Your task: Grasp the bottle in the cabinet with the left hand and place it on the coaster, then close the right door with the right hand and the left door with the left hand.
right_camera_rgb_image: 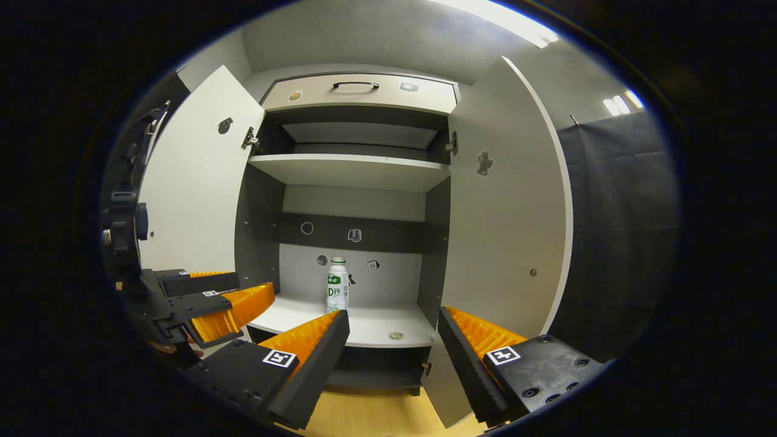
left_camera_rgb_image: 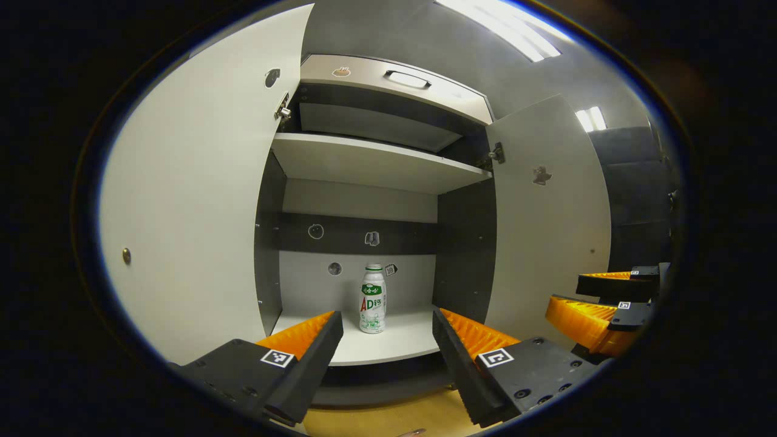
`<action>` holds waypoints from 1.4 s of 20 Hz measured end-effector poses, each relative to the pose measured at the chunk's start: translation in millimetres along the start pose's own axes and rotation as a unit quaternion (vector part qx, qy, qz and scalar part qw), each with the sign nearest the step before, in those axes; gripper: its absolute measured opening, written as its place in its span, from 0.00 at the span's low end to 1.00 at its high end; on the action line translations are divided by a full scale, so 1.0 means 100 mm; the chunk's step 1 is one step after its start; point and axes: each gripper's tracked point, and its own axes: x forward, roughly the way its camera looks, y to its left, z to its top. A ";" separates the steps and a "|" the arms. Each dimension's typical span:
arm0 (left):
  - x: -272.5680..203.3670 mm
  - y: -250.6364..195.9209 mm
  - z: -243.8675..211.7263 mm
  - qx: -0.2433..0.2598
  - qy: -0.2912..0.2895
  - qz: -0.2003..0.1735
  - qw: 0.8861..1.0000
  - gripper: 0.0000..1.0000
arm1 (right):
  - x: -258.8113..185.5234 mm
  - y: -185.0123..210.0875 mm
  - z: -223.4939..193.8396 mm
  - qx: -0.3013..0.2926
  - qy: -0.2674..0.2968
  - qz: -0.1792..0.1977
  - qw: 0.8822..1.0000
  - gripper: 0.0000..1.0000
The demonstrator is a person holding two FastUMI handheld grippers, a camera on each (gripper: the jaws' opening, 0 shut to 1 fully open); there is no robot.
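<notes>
Over on the left, the left door (left_camera_rgb_image: 194,200) stands swung wide, a flat pale panel with a small round knob, and the left gripper (left_camera_rgb_image: 387,340) is lined up in front of the cabinet (left_camera_rgb_image: 376,164), jaws spread wide and holding nothing. Dead centre between its ridged, wedge-shaped fingers sits the bottle (left_camera_rgb_image: 373,298), upright on the lower shelf toward the back wall, well apart from the tips. It looks like smooth white plastic with a green label, slim and waisted, so the smart play is probably a level approach, closing around the midsection without nudging it over. Moving right, the right door (left_camera_rgb_image: 546,212) hangs open too, matte and plain, and the right gripper (right_camera_rgb_image: 393,343) waits out front, jaws released and empty.
</notes>
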 end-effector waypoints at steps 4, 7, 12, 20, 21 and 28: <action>0.58 0.02 -0.01 0.006 -0.014 0.003 1.000 0.94 | 0.25 -0.01 0.01 -0.011 -0.018 0.024 1.000 0.98; 1.09 0.02 -0.11 0.007 -0.018 0.001 1.000 0.94 | 0.53 0.02 -0.05 -0.008 -0.020 0.050 0.999 0.98; 1.79 0.07 -0.34 0.004 -0.010 0.003 1.000 0.94 | 0.90 0.04 -0.28 -0.019 -0.002 0.082 0.996 0.98; 2.44 0.26 -0.66 0.019 0.007 0.030 0.999 0.94 | 1.24 0.06 -0.52 -0.008 0.019 0.105 0.994 0.98; 2.50 0.27 -0.71 0.014 0.011 0.029 0.999 0.94 | 1.24 0.07 -0.51 -0.004 0.020 0.106 0.994 0.98; 2.78 0.38 -0.86 0.016 0.023 0.042 0.999 0.94 | 1.48 0.00 -0.62 0.003 0.027 0.103 0.994 0.98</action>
